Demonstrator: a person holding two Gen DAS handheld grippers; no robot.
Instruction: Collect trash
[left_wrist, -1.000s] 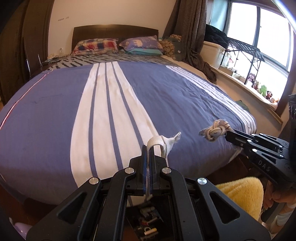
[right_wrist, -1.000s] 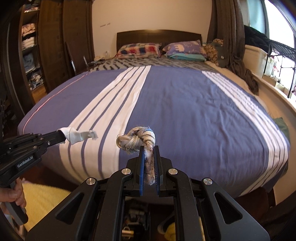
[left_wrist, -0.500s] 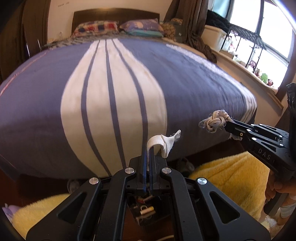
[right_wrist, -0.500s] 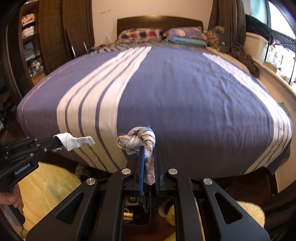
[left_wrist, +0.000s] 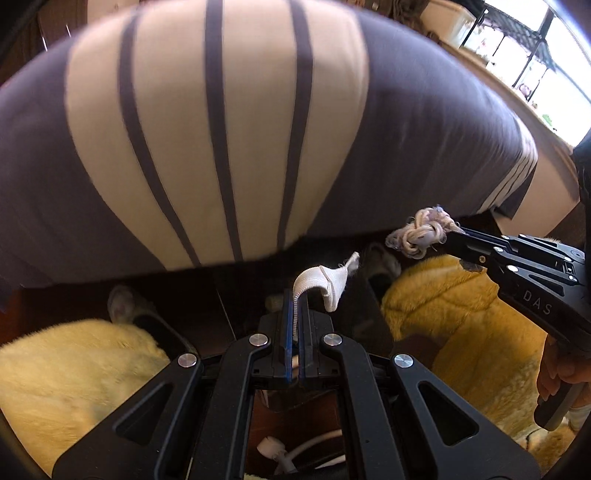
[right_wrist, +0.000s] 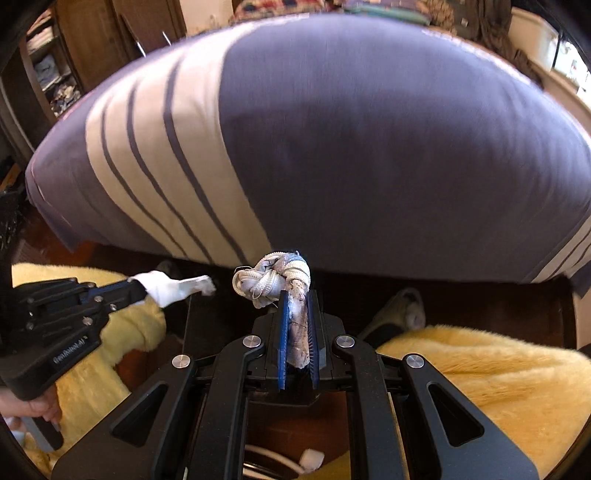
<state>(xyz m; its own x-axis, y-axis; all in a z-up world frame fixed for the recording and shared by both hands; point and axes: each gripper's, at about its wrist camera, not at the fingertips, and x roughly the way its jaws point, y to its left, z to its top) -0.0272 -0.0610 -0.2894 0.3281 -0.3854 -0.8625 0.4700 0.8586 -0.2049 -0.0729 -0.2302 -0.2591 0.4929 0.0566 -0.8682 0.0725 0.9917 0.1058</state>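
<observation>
My left gripper (left_wrist: 294, 295) is shut on a white fabric strip (left_wrist: 325, 282) that curls over to the right; it also shows in the right wrist view (right_wrist: 170, 288). My right gripper (right_wrist: 295, 295) is shut on a knotted grey-white rope wad (right_wrist: 273, 278), also seen in the left wrist view (left_wrist: 421, 234). Both grippers hang side by side past the foot of the bed (right_wrist: 369, 147), over the dark floor. A dark, box-like bin edge (left_wrist: 364, 314) lies just below and between them; I cannot make out its inside.
Yellow fluffy rugs (left_wrist: 461, 321) (right_wrist: 480, 369) lie on the floor on both sides. Slippers (right_wrist: 402, 310) (left_wrist: 125, 306) sit under the bed edge. A white cable with a plug (left_wrist: 280, 448) lies near my feet. A wardrobe (right_wrist: 92, 44) stands at the left, a window sill (left_wrist: 524, 74) at the right.
Both grippers have pulled back from the bed and tilted down toward the floor, still holding their scraps. The bed top has slid up out of view; rugs and slippers now show.
</observation>
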